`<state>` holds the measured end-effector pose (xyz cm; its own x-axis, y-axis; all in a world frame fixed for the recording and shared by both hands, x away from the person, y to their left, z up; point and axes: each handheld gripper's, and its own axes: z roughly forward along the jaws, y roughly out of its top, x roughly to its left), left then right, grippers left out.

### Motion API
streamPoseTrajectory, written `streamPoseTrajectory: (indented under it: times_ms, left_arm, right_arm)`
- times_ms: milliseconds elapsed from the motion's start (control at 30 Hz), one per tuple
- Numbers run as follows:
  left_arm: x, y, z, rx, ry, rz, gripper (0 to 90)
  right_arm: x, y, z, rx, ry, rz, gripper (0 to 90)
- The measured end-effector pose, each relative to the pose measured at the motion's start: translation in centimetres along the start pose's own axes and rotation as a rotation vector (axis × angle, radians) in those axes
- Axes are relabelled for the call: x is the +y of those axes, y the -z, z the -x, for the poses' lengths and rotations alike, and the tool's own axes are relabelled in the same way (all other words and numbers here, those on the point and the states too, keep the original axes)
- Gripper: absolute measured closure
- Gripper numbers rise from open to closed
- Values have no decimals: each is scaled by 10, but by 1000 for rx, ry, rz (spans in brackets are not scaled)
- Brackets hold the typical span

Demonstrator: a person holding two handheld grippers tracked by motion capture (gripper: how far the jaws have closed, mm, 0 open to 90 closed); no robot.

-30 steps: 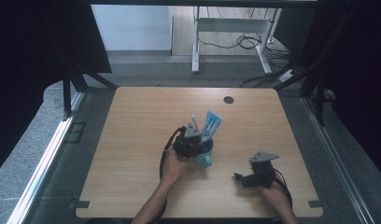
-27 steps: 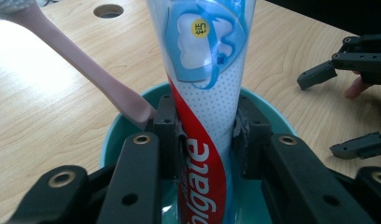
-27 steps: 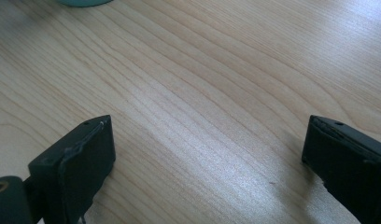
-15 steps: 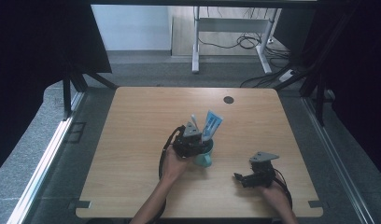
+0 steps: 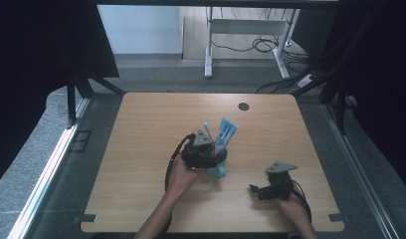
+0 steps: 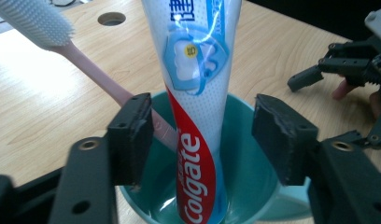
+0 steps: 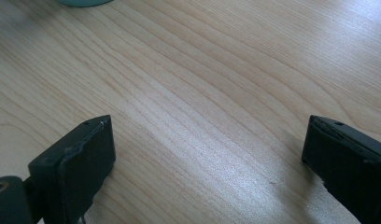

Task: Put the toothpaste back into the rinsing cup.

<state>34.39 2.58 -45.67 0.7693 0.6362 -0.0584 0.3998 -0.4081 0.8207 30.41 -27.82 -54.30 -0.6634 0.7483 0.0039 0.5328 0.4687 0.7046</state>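
Observation:
A teal cup (image 5: 219, 170) (image 6: 254, 163) stands near the table's middle. In it a white, red and blue Colgate toothpaste tube (image 5: 225, 131) (image 6: 198, 93) stands upright, and a pink toothbrush (image 5: 207, 129) (image 6: 93, 70) leans to the left. My left gripper (image 5: 210, 155) (image 6: 207, 135) is at the cup's rim, open. Its jaws have just been opening; the tube is between them, with a gap on each side. My right gripper (image 5: 254, 189) (image 7: 207, 154) rests low over bare wood to the cup's right, open, with nothing between its jaws. It also appears in the left gripper view (image 6: 338, 70).
The wooden table (image 5: 141, 149) has a round cable hole (image 5: 244, 106) (image 6: 111, 18) near its far edge. Beyond it a white desk frame (image 5: 209, 45) and cables lie on the grey floor. Dark curtains hang at both sides.

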Motion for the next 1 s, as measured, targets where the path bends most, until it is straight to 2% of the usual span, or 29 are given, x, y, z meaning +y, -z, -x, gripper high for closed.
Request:
streamPoseTrajectory:
  times_ms: [233, 367, 467, 633, 667, 767, 1000]
  left_arm:
    - [-1, 3, 1, 5, 5, -12, 211]
    - [-2, 7, 2, 7, 18, -3, 149]
    - [-2, 12, 1, 1, 29, 4, 136]
    - [-5, 17, 0, 13, 12, -25, 51]
    - [-6, 18, 0, 13, 19, -25, 35]
    - [-9, 21, -2, 14, 21, -31, 2]
    - [-17, 30, -9, 37, 12, -17, 0]
  right_arm:
    - [0, 0, 0, -1, 1, 0, 22]
    - [0, 0, 0, -1, 1, 0, 22]
    - [0, 0, 0, -2, 0, 1, 22]
    - [0, 0, 0, -2, 0, 1, 22]
    - [0, 0, 0, -2, 0, 1, 22]
    - [0, 0, 0, -2, 1, 1, 22]
    - [0, 0, 0, -3, -1, 2, 22]
